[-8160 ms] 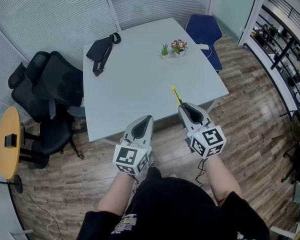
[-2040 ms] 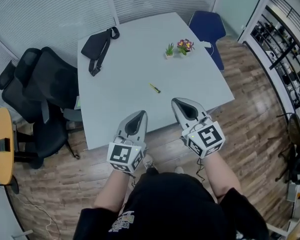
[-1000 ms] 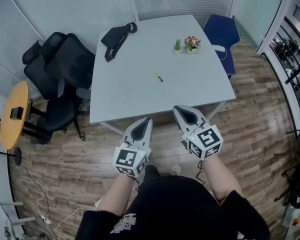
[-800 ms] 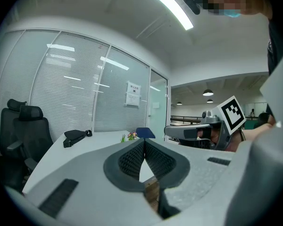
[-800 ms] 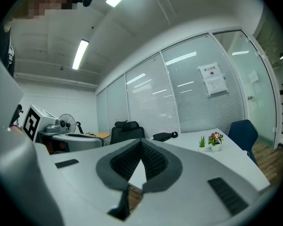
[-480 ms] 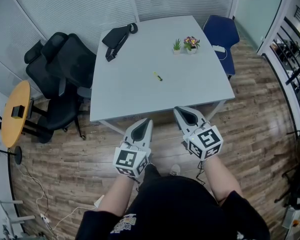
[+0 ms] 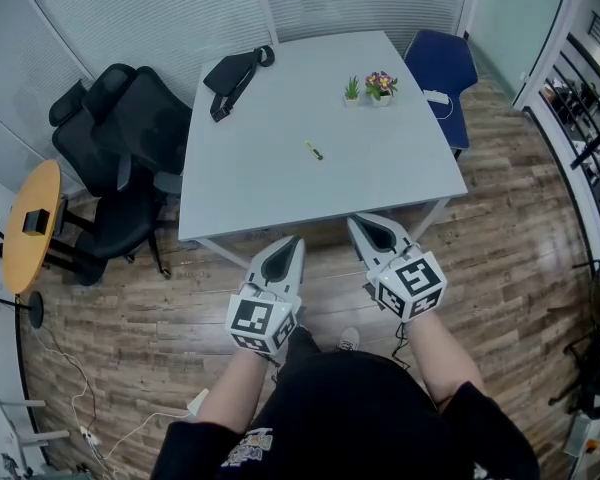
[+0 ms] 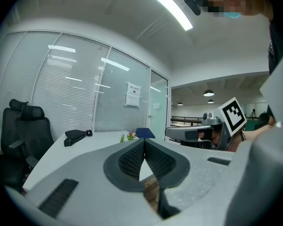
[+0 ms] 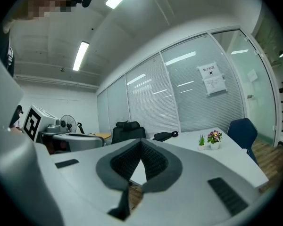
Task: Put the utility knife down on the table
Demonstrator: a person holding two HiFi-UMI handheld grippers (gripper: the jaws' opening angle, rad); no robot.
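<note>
Standing off the near edge of the table (image 7: 250,198), both claws empty, utility knife (image 7: 313,149) lying on the top.
Left: black office chairs (image 7: 120,128), black bag (image 7: 232,73) on the far left corner. Left gripper (image 7: 288,248) has its jaws together on nothing. The knife sits mid-table, well apart from every edge and from both grippers. Right gripper (image 7: 365,228) has its jaws pressed together too, nothing between them. Small potted plants (image 7: 370,86) far right. Placement looks done. Risk seems low: only a reach back in or a bump to the table would shift the knife. Whether the blade is out is too small to tell.
</note>
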